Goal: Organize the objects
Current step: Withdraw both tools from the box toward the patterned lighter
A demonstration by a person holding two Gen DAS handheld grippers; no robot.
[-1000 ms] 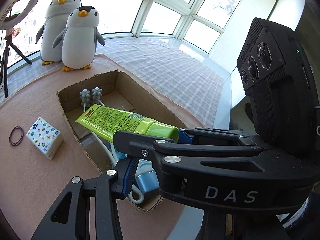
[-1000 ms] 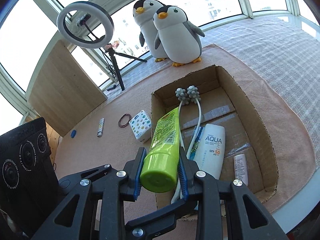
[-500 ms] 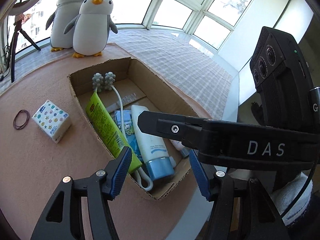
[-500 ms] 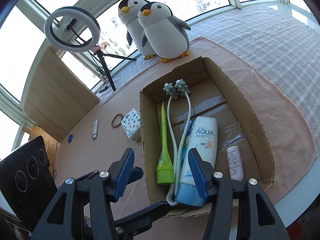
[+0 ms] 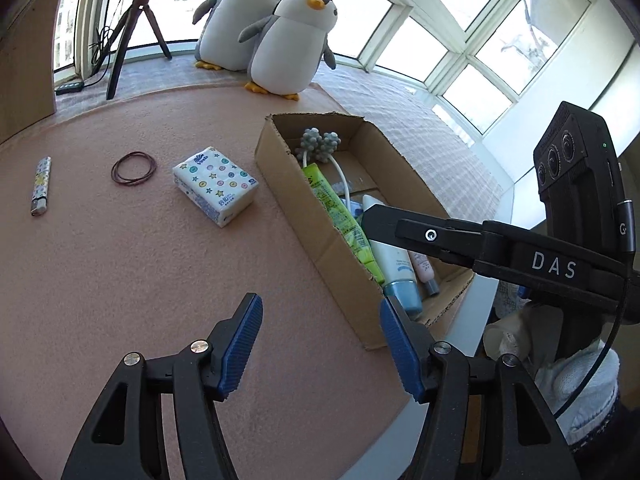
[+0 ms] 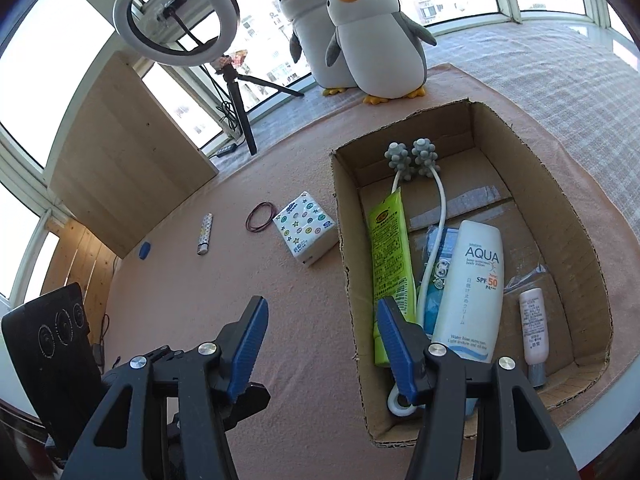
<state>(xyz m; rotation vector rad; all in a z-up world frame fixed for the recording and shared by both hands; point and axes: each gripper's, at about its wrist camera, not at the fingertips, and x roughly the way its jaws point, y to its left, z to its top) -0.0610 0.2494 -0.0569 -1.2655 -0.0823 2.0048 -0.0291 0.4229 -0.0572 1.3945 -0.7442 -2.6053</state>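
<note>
Right wrist view: both grippers [image 6: 320, 340] [image 5: 320, 344] spread wide, empty; green tube [image 6: 390, 256] flat in cardboard box [image 6: 344, 264], tissue pack [image 6: 306, 232] outside.

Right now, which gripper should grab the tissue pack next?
Probably the left gripper. It is open and empty over the mat, and the tissue pack lies ahead of it. The right gripper, also open, sits by the cardboard box.

Bay windows [image 6: 48, 80] (bright daylight) curve behind a pink-carpeted ledge [image 5: 120, 280].
</note>
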